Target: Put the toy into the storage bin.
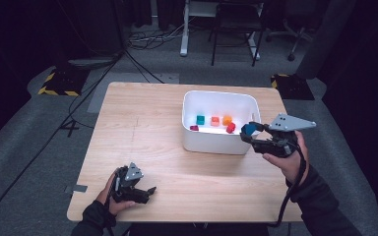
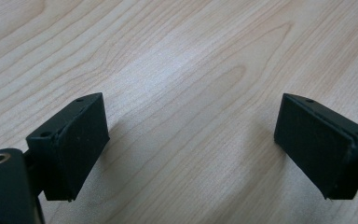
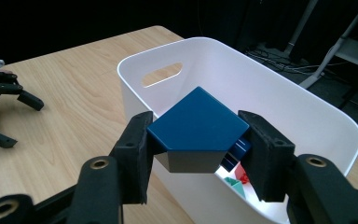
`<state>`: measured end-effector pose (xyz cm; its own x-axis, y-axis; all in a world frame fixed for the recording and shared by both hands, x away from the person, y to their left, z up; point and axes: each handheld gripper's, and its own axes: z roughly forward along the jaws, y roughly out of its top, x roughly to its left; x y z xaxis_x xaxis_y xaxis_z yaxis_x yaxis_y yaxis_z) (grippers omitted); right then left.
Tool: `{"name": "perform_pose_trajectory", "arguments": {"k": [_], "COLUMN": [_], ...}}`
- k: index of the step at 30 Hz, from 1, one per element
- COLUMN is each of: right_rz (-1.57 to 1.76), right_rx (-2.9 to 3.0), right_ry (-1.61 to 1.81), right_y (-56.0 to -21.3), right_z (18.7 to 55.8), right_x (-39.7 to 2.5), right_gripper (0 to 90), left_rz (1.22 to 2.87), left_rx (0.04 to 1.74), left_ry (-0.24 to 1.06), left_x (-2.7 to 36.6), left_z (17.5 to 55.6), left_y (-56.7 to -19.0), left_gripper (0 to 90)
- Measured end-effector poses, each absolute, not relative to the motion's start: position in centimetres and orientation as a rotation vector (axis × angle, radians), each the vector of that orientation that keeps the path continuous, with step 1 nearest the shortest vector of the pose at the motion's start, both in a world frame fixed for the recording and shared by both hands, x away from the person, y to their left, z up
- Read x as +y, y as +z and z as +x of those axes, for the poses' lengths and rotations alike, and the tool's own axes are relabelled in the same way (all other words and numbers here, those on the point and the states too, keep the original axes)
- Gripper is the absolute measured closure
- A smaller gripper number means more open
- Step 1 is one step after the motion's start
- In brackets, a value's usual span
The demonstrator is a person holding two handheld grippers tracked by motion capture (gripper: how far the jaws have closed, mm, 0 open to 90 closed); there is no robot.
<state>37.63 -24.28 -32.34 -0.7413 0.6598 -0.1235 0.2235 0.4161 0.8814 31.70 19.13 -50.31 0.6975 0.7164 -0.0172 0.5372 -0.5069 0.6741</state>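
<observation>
A: Light falls from above on the table [image 1: 142,128]; the room around it is nearly black

B: Glare?

A: The white bin [image 1: 220,142] blows out inside. The left gripper view is soft, with faint shadows under the jaws

Sitting on the tabletop [image 1: 142,123], toward its far right part: the bin [image 1: 191,140]. Lying inside the bin: several small blocks [image 1: 215,121]. Hanging just over the bin's near right corner: the right claw [image 1: 249,132], gripping another block [image 3: 198,128]. Resting well left of the bin, near the front edge: the left claw [image 1: 146,192].
</observation>
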Motion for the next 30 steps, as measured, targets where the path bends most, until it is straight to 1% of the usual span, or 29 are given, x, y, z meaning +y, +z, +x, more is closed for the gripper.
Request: {"name": "perform_pose_trajectory", "arguments": {"k": [12,30], "right_rz": [0.787,0.898], "right_rx": [2.230,2.252], "right_ry": [1.237,1.132], "right_y": [-32.4,-34.3], "right_z": [40.4,45.7], "right_x": [-22.9,-21.7], "right_gripper": [48.2,48.1], "left_rz": [2.236,2.242], "left_rx": [0.953,0.949], "left_ry": [0.348,0.343], "left_x": [19.1,19.2], "left_z": [31.7,31.7], "left_y": [-50.3,-50.3], "left_gripper": [10.2,10.1]}}
